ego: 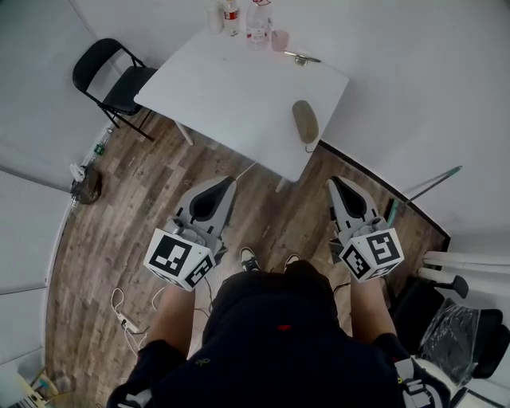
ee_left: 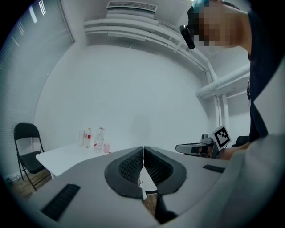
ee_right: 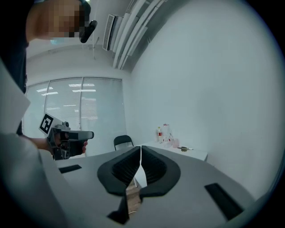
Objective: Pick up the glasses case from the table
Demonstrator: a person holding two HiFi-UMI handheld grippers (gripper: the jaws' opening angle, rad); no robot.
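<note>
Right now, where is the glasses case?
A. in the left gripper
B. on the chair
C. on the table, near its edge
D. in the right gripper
C: the case lies on the table by its edge; the left gripper and right gripper are shut, empty, short of it.

The rectangular table top (ego: pixel 239 96) is plain white, matching the white walls (ego: pixel 414 80). The olive-tan oval glasses case (ego: pixel 305 121) is one flat colour with no pattern. The small plastic cup (ego: pixel 279 40) is pale pink, and the clear plastic bottle (ego: pixel 231 14) carries a red label. The metal folding chair (ego: pixel 111 76) is black. The plank floor (ego: pixel 127 199) shows wood grain in mixed brown and grey. The left gripper (ego: pixel 231 182) and right gripper (ego: pixel 332 182) have light grey shells with black ribbed pads (ee_left: pixel 129 167), and the marker cube (ego: pixel 179 261) on each bears black squares on white. The person's clothing (ego: pixel 271 335) is black.
</note>
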